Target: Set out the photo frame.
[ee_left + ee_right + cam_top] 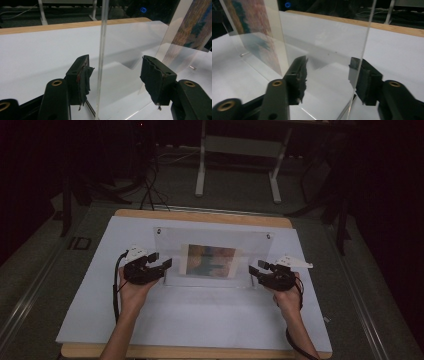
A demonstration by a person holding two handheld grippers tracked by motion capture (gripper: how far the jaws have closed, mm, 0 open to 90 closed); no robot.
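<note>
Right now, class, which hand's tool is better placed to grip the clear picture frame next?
Roughly even; left slightly. The left tool straddles the acrylic frame's edge centrally, jaws open. The right tool straddles its edge too, but the sheet sits beside one jaw.

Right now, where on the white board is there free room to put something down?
The near strip of the white board, between the two forearms, is bare. The far strip behind the clear acrylic frame is narrow but free. It is crowded at the frame's two side edges, where the left gripper and right gripper stand open around them.
</note>
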